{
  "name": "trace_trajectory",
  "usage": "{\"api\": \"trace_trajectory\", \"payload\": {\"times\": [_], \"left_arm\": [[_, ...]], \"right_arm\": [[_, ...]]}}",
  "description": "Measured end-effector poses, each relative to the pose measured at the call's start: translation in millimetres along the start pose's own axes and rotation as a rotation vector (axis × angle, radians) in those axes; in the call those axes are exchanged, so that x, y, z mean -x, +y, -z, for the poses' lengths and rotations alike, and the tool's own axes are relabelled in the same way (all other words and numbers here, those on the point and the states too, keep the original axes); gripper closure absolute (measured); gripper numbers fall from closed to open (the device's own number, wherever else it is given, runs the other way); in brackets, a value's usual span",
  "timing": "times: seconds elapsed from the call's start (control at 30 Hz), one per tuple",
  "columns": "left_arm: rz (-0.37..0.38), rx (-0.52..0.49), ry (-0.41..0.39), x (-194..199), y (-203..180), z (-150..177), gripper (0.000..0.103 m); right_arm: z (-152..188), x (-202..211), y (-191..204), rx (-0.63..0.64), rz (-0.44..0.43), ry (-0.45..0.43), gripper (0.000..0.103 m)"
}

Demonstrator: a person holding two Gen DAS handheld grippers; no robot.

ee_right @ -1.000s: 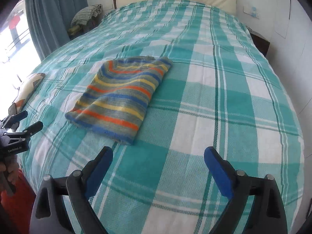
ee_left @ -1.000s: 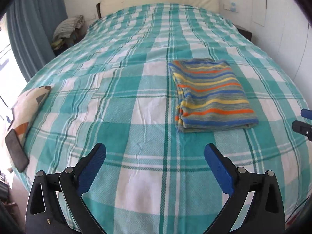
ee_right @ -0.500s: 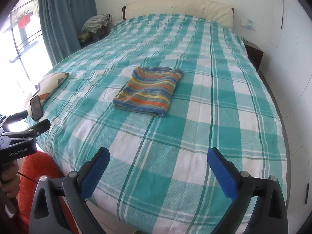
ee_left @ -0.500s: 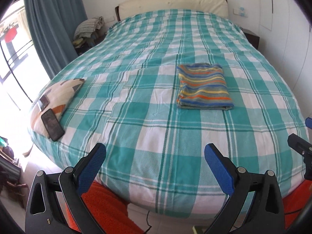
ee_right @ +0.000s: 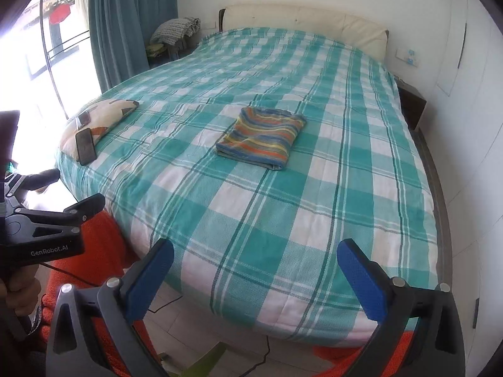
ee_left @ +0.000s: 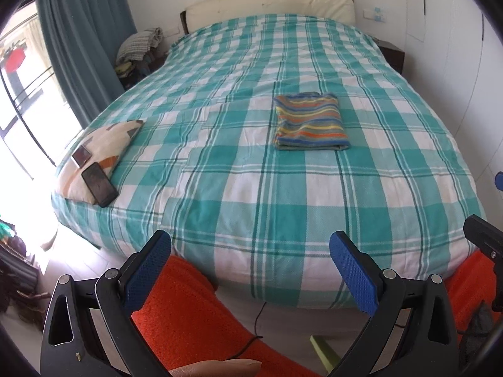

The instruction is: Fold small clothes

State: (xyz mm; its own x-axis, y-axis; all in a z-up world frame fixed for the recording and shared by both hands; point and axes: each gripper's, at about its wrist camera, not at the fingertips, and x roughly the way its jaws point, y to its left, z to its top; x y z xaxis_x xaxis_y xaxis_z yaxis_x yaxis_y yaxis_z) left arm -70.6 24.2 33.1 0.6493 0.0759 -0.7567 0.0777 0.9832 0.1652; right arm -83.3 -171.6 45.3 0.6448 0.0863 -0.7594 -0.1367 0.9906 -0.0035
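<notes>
Bed: wide bed (ee_left: 283, 188) under teal-and-white plaid cover, cream padded headboard (ee_left: 270, 4) against the far wall.
Walls: white; switch plate (ee_right: 408, 56) right of the headboard.
Window: left side, strong daylight, overexposed; teal curtain (ee_right: 132, 22) beside it.
Nightstands: dark one (ee_right: 413, 105) at right; left one carries piled cloth (ee_left: 140, 45).
Floor: pale tiles (ee_right: 195, 323), thin black cable lying across them.

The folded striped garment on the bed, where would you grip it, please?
Probably the folded striped garment's near short edge, approached from the foot of the bed: it lies flat, and that layered edge faces both open grippers, so one pinch could catch every layer.
</notes>
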Motion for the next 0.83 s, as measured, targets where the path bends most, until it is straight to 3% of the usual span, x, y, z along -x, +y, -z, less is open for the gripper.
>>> {"api": "trace_trajectory", "payload": {"times": [0.37,0.63,0.83], "left_arm": [[0.012,0.001,-0.011,7.4,-1.8,1.2,0.002],[0.066,0.016,-0.012,12.4,-4.8,-1.5,0.002],[0.042,0.010,-0.038,16.6,-7.7,-2.8,0.002]], "right_arm": [[-1.6,21.0,11.2,0.011,0.048,-0.026,0.001],[-0.9,14.9,7.4,-0.008,0.054,-0.017,0.001],[0.6,13.3,6.3,-0.020,0.053,-0.017,0.001]]}}
